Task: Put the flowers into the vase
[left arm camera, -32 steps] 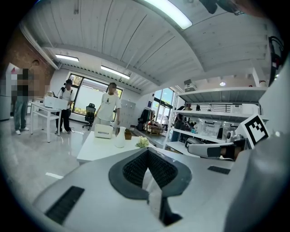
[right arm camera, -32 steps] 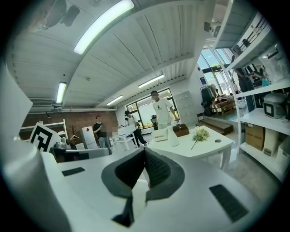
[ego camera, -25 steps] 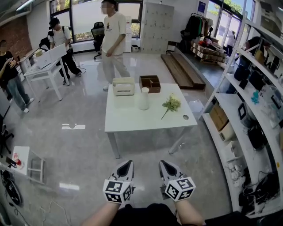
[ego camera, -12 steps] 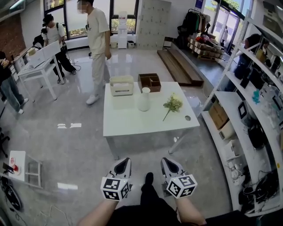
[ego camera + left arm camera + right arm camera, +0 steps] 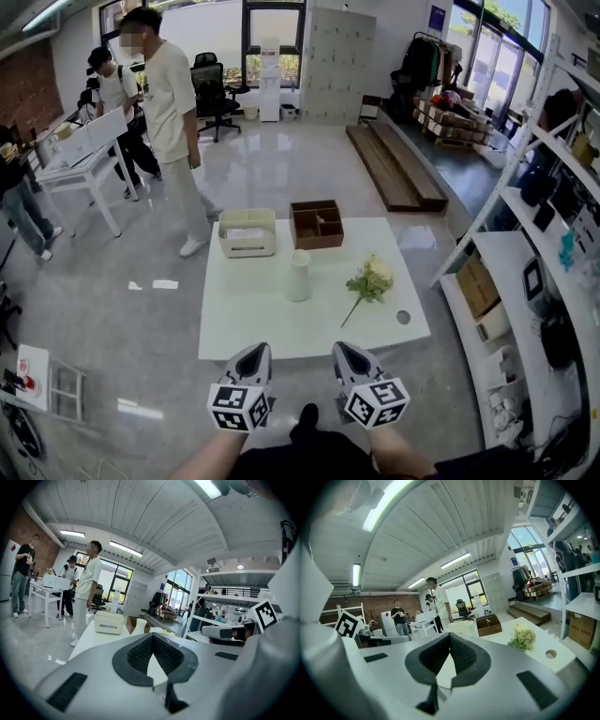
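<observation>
A white vase (image 5: 298, 276) stands upright near the middle of the white table (image 5: 244, 333). A bunch of pale green-white flowers (image 5: 371, 281) lies on the table to its right, stem toward me. My left gripper (image 5: 258, 349) and right gripper (image 5: 343, 348) hover side by side at the table's near edge, both shut and empty, well short of vase and flowers. In the left gripper view the vase (image 5: 139, 626) shows beyond the shut gripper (image 5: 151, 635). In the right gripper view the flowers (image 5: 521, 638) lie right of the shut gripper (image 5: 450, 634).
A cream box (image 5: 247, 232) and a brown wooden compartment box (image 5: 316, 223) sit at the table's far edge. A round hole (image 5: 403, 317) marks the tabletop right of the flowers. A person in a light shirt (image 5: 173, 112) stands at the far left of the table; shelves (image 5: 525, 281) line the right.
The table has come much closer: both grippers moved forward together from open floor to its near edge. The person in the light shirt walked to the left.
</observation>
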Available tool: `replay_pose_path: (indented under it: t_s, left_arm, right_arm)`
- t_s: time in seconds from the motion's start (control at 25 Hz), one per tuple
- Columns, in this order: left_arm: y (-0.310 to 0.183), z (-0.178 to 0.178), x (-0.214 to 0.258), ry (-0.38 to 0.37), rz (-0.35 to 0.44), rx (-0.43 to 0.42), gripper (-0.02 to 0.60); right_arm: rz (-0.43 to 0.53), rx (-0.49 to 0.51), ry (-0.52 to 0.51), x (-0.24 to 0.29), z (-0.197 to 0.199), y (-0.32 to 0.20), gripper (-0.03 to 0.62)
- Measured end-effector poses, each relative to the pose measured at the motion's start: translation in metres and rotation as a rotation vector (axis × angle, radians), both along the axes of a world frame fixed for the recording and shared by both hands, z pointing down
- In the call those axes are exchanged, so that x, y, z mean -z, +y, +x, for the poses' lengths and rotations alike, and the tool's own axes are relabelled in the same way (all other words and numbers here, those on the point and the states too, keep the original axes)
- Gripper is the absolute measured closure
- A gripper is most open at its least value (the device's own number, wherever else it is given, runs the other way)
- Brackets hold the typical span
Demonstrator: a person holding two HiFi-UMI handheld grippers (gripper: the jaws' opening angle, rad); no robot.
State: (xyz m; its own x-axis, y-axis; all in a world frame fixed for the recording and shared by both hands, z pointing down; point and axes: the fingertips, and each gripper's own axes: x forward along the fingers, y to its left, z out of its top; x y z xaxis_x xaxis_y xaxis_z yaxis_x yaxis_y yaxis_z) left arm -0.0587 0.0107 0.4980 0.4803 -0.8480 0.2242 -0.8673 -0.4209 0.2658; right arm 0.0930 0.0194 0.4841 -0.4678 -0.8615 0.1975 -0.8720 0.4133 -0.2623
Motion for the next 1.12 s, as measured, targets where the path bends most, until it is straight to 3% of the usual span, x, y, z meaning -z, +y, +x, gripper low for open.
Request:
replay_pose_path:
  t_s: [0.2, 0.44, 0.76, 1.12]
  left_arm:
    - [-0.081, 0.022, 0.014, 0.003, 0.018, 0.04, 0.578]
    - [-0.133, 0.024, 0.016, -0.009, 0.01, 0.053, 0.578]
    - [-0.176, 0.029, 0.017, -0.016, 0.011, -0.011, 0.578]
    - [-0.188, 0.039, 0.008, -0.023, -0.015, -0.052, 0.58]
  right_arm:
    - [0.041, 0.032, 0.009, 0.02, 0.017, -0.096, 0.591]
    - [0.034, 0.037, -0.003, 0.02, 0.013, -0.149, 0.591]
    - [0.042, -0.008, 0.0, 0.024, 0.007, -0.189, 0.591]
    - [-0.003, -0.051, 0.033, 0.011, 0.01, -0.206, 0.591]
